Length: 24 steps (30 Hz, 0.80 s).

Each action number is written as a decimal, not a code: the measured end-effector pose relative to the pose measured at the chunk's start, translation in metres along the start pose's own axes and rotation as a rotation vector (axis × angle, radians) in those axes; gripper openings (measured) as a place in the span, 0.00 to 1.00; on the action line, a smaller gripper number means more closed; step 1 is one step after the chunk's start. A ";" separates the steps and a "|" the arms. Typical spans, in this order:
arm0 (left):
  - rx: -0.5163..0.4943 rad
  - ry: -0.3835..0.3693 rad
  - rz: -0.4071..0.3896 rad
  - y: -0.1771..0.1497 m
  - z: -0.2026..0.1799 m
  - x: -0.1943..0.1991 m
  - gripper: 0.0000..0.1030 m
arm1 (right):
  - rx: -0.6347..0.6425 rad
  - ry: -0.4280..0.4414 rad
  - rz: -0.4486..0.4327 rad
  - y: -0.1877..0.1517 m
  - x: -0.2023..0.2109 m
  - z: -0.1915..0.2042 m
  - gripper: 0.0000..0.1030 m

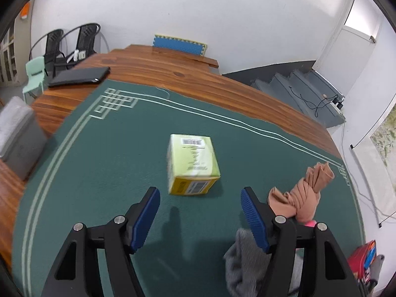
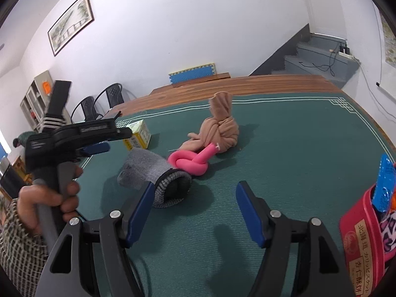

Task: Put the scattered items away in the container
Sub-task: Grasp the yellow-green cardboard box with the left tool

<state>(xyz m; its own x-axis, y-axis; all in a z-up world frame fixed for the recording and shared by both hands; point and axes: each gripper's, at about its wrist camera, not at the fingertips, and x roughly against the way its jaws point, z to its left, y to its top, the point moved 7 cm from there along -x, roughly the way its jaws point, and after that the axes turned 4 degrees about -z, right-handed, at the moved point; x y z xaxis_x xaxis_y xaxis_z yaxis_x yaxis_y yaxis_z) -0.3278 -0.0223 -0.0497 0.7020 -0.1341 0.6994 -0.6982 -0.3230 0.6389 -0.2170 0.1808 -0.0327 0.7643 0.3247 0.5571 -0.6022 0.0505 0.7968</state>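
Jaws of the left gripper stand wide, empty, facing the yellow box on the green mat. Right gripper is also wide, near the grey sock. The red container sits at the right. Risk: the box may slide away if one pad touches it earlier.

Your yellow-green box sits on the green mat, barcode face up. Right of it lies the knotted tan stocking, touching a pink knotted sock, with a grey sock just beside. At the right edge stands the red tin, open and already holding items.
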 end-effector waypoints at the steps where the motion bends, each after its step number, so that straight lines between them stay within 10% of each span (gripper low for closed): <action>1: -0.001 0.001 0.001 0.002 -0.002 -0.006 0.67 | -0.006 -0.008 0.000 0.000 -0.001 -0.002 0.70; 7: 0.001 0.083 0.007 0.014 0.006 -0.035 0.67 | 0.001 -0.025 -0.002 -0.002 -0.007 -0.002 0.70; 12: 0.010 0.100 0.008 0.011 0.015 -0.039 0.49 | 0.046 -0.035 -0.035 -0.001 -0.002 0.006 0.70; 24: 0.004 0.052 -0.031 -0.019 0.017 0.036 0.48 | 0.057 0.032 -0.008 -0.006 -0.006 0.014 0.70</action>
<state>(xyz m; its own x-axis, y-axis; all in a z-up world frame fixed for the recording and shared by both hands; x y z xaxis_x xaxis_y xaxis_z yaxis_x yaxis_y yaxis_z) -0.2870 -0.0370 -0.0416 0.7150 -0.0754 0.6951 -0.6757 -0.3299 0.6592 -0.2150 0.1648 -0.0373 0.7609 0.3543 0.5437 -0.5812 -0.0007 0.8138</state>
